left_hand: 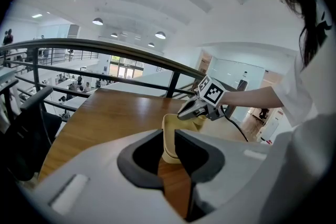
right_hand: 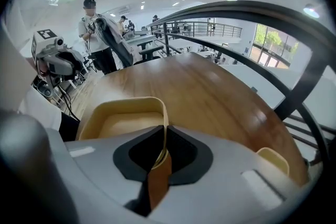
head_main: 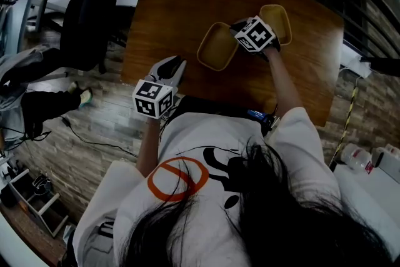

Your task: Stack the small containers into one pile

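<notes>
**Q:** What surface do we see, and in what room?

**A:** We see a brown wooden table with rounded corners (head_main: 175, 9), standing on a wood-plank floor (head_main: 94, 134). A black office chair (head_main: 87, 22) stands off the table's left edge, and a black metal railing (left_hand: 105, 47) runs past its far edge. A white ceiling with round lamps (left_hand: 97, 21) spans a large open hall. A standing person (right_hand: 97, 29) there holds a dark garment.

**Q:** Where do the task's things lie?

**A:** We find a shallow yellow rectangular container (head_main: 217, 45) near the table's middle. A second yellow container (head_main: 281, 19) of the same shape lies just beside it, toward the far right corner.

**Q:** And the claws?

**A:** The right gripper (head_main: 237, 28) is clamped on the first container's thin wall, on the side that faces the second container. The left gripper (head_main: 178, 64) is held at the table's near left corner, pointing toward the containers. Its jaws stand a little apart, and we see only bare wood between them.
</notes>
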